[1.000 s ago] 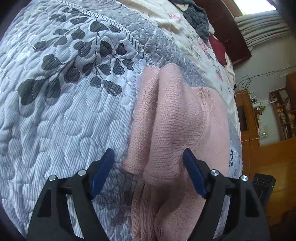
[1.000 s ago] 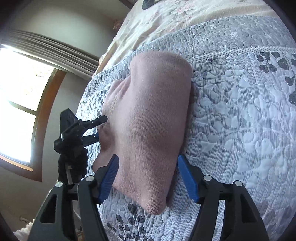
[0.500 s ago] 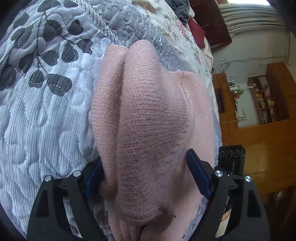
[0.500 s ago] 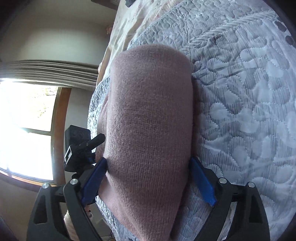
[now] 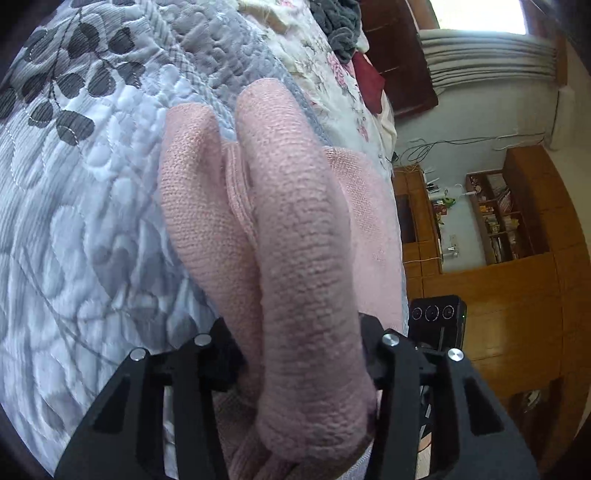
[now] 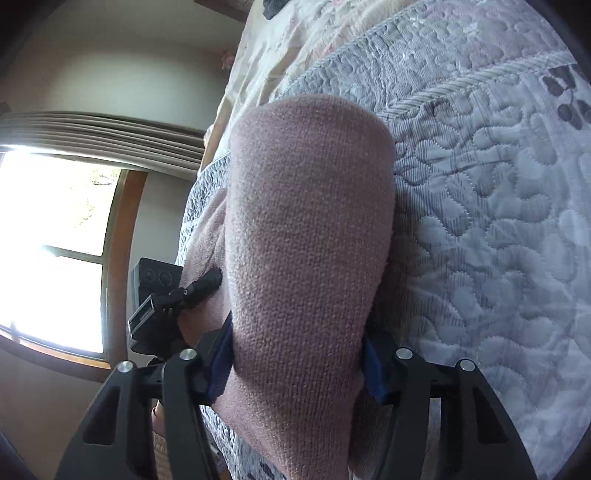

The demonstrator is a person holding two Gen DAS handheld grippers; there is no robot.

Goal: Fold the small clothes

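A pink knitted garment lies folded in thick rolls on the grey leaf-patterned quilt. My left gripper is shut on one end of the top roll, and the knit covers its pads. In the right wrist view the same garment bulges up between the blue pads of my right gripper, which is shut on the opposite end. A black finger of the left gripper shows against the cloth's left side.
A floral cream sheet with dark clothes lies further up the bed. A black camera unit stands past the bed edge. Wooden shelves line the wall, and a bright window is beside the bed.
Both grippers have pushed further onto the garment and their fingers have shut on it from opposite ends. The cloth now bunches higher between them.
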